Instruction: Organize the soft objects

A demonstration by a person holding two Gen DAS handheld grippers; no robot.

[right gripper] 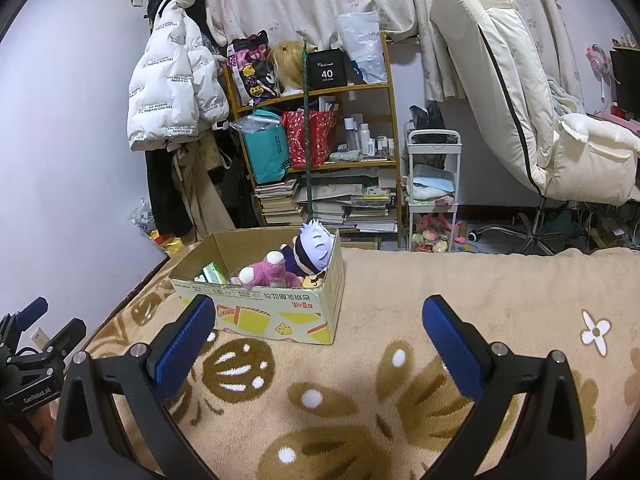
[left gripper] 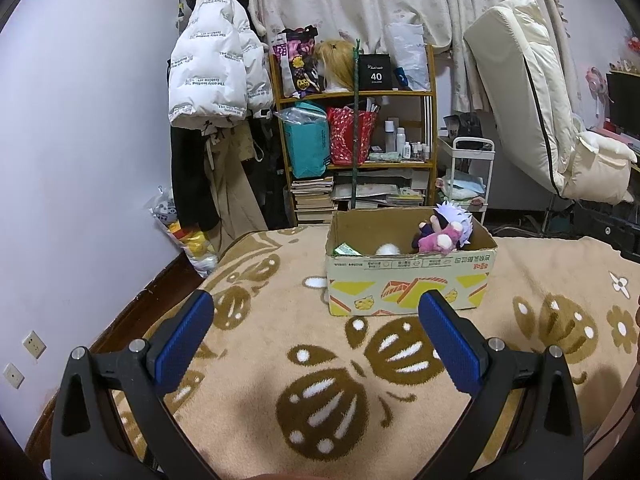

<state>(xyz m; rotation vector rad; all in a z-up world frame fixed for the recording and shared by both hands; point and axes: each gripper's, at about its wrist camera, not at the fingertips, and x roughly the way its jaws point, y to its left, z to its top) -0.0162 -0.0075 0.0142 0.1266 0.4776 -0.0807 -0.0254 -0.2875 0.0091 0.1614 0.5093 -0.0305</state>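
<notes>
Both claws wide, empty: left claw (left gripper: pixel 316 332), right claw (right gripper: pixel 318 334). Box (right gripper: pixel 276 312) w/ plush toys (right gripper: pixel 280 270) on bed (right gripper: pixel 480 300), ahead-left of right claw, ahead-right of left; long axis crosswise.

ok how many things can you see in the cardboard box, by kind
In the cardboard box on the blanket:
plush toys: 2 (pink bear, white-haired doll)
green packets: 1
white fluffy balls: 1
small yellow items, partly hidden: 1
total: 5 visible; anything deeper is hidden by the box wall.
</notes>
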